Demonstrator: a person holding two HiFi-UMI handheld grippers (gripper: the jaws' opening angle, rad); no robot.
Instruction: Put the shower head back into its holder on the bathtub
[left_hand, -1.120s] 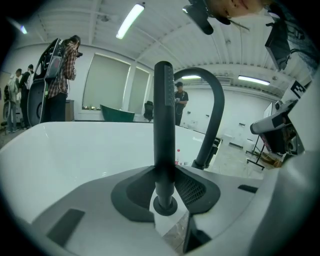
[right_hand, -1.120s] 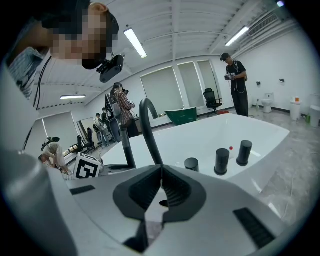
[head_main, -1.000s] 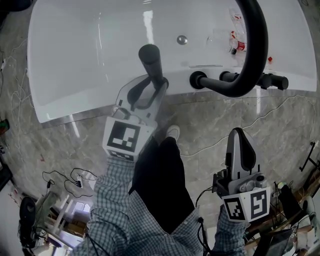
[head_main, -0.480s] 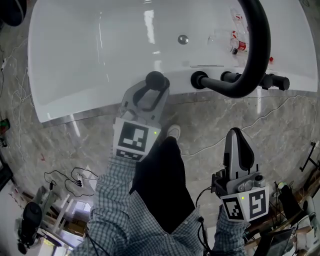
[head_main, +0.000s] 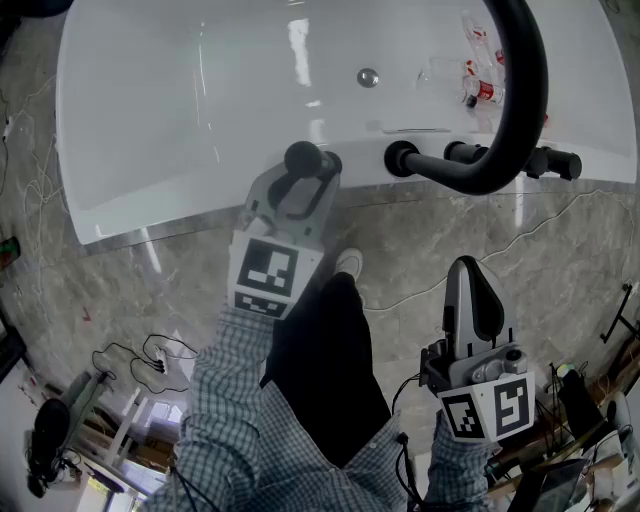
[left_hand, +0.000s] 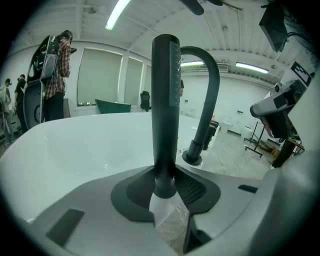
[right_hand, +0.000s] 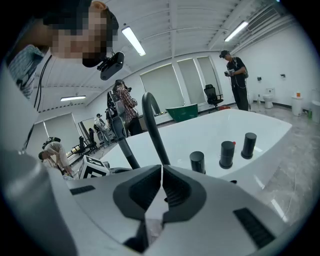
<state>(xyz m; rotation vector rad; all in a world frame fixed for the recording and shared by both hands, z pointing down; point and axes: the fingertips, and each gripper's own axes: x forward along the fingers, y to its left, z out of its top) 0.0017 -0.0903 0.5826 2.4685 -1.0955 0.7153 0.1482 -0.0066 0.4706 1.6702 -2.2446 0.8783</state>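
Observation:
The black shower head (head_main: 303, 158) stands upright over the white bathtub's (head_main: 180, 110) near rim, seen end-on from above. My left gripper (head_main: 298, 190) is shut on its lower stem. In the left gripper view the shower head (left_hand: 165, 100) rises straight from between the jaws of the left gripper (left_hand: 165, 192). The holder is hidden under the gripper and the stem. My right gripper (head_main: 472, 272) hangs over the floor, away from the tub. Its jaws are shut with nothing between them, as the right gripper view shows for the right gripper (right_hand: 161, 175).
A black arched faucet spout (head_main: 522, 95) rises from the tub rim to the right of the shower head, with black knobs (head_main: 548, 162) beside it. Those knobs (right_hand: 227, 153) also show in the right gripper view. Cables (head_main: 150, 360) lie on the marble floor. People stand in the background.
The shower head has swung from tilted to upright, and my left gripper has shifted slightly right over the tub rim with it. The right gripper has barely moved.

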